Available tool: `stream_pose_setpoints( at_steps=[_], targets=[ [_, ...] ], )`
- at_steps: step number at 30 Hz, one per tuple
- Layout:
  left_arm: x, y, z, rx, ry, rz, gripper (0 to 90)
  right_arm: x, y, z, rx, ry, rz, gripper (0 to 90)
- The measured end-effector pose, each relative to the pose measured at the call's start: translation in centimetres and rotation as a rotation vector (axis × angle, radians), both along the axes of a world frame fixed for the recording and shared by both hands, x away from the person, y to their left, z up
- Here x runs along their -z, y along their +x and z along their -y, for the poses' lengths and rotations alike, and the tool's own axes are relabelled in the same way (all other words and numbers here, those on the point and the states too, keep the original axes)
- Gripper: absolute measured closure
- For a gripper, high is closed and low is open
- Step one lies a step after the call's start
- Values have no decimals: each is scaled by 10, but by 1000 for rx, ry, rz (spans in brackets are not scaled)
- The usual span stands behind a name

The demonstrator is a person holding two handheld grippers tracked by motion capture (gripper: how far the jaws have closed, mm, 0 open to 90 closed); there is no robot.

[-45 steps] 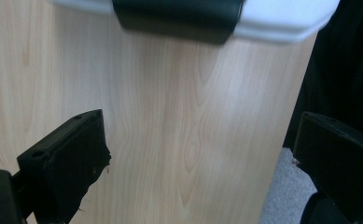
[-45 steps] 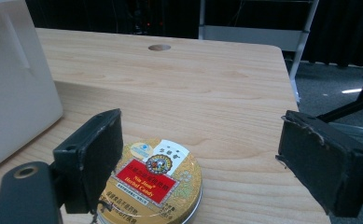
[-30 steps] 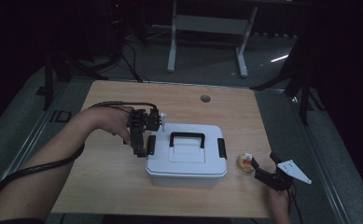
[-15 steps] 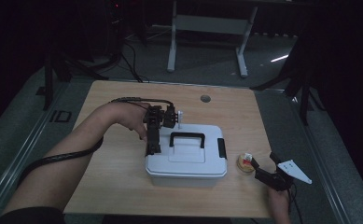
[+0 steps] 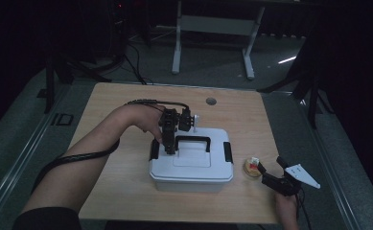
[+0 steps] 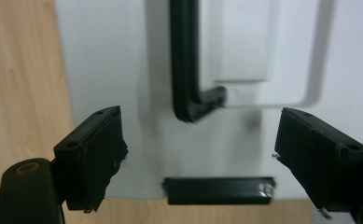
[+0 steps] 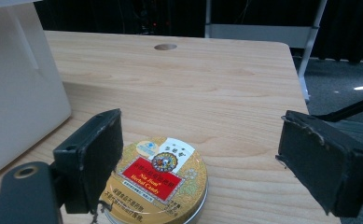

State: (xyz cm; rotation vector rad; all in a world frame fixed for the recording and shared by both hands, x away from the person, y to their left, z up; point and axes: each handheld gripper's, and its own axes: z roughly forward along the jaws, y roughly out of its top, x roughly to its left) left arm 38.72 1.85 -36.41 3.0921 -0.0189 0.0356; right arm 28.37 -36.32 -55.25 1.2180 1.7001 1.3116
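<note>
Dark surroundings frame a pale wooden bench (image 5: pixel 126 191) with a white lidded plastic box (image 5: pixel 192 165) at its middle. Its black carry handle (image 5: pixel 192 142) lies across the lid top, and black latches (image 5: pixel 227 151) clip the short ends; one latch (image 6: pixel 219 190) shows close up in the left gripper view.

I judge the box rigid, smooth and rather slippery on its flat faces, probably light unless loaded, so the handle is the sensible place to take hold: a thin stiff bar that fingers can close around, ideally near its middle to keep the box level.

The left gripper (image 5: pixel 170 149) hangs over the handle's left end, pointing down at the lid. Its fingers (image 6: pixel 93 156) have just been closing a little yet stand wide, with the handle's corner (image 6: pixel 193 105) between them but untouched.

Just right of the box lies a small round gold tin (image 5: pixel 252 167) with a red label (image 7: pixel 153 176). The right gripper (image 5: pixel 272 172) rests low beside it, fingers (image 7: pixel 321 161) spread wide and holding nothing, the tin between and slightly ahead of them.
</note>
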Motion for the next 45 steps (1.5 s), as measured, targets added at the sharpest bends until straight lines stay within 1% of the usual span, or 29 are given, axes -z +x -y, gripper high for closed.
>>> stream_pose_setpoints(
  at_steps=[2, 3, 4, 6, 7, 8, 9, 10, 11, 18, 19, 20, 21, 23, 24, 25, 30, 37, 38, 44, 45],
  targets=[
    [0, -1, 1, 6, -3, -4, 243, 0, 0, 0, 0, 2, -2, 135],
    [0, -1, 4, 17, -10, -23, 290, 0, 0, 0, 0, 2, -2, 135],
    [0, -2, 5, 27, -6, -23, 334, 0, 0, 0, -1, 0, -2, 135],
    [1, -3, 7, 31, 5, -31, 402, 0, 0, 0, -3, -1, -3, 135],
    [1, -3, 7, 31, 5, -31, 433, 0, 0, 0, -3, -1, -3, 135],
    [2, -3, 8, 35, 15, -35, 449, 0, 0, 0, -4, 0, -3, 135],
    [3, -3, 8, 27, 26, -42, 460, 0, 0, 0, -3, 0, -3, 135],
    [3, -4, 9, 25, 28, -45, 497, 0, 0, 0, -3, 1, -4, 135],
    [4, -4, 10, 25, 33, -36, 511, 0, 0, 0, -3, 0, -4, 135],
    [6, -2, 18, -1, 49, -41, 671, 0, 0, -1, -3, -4, -4, 135],
    [6, -2, 18, -5, 36, -59, 695, 0, 0, -1, -3, -4, -5, 135],
    [6, -3, 19, -2, 37, -75, 718, 0, 0, -1, -4, -4, -5, 135],
    [6, -4, 20, -1, 45, -72, 749, 0, 0, -1, -4, -5, -5, 135],
    [7, -4, 21, -16, 60, -76, 802, 0, 0, -1, -5, -6, -4, 135],
    [7, -4, 21, -19, 65, -72, 813, 0, 0, -1, -5, -7, -4, 136],
    [7, -3, 21, -26, 72, -75, 821, 0, 0, -1, -5, -6, -4, 135],
    [7, -5, 21, -39, 70, -63, 831, 0, 0, -1, -5, -5, -4, 136],
    [5, -4, 21, -37, 67, -68, 833, 0, 0, -1, -4, -5, -4, 136],
    [5, -5, 21, -32, 67, -64, 834, 0, 0, -1, -4, -6, -5, 136],
    [-1, -4, 19, -39, 48, -78, 834, 0, 0, -1, -4, -6, -4, 136],
    [-3, -5, 19, -30, 46, -69, 834, 0, 0, -1, -4, -6, -4, 136]
  ],
)
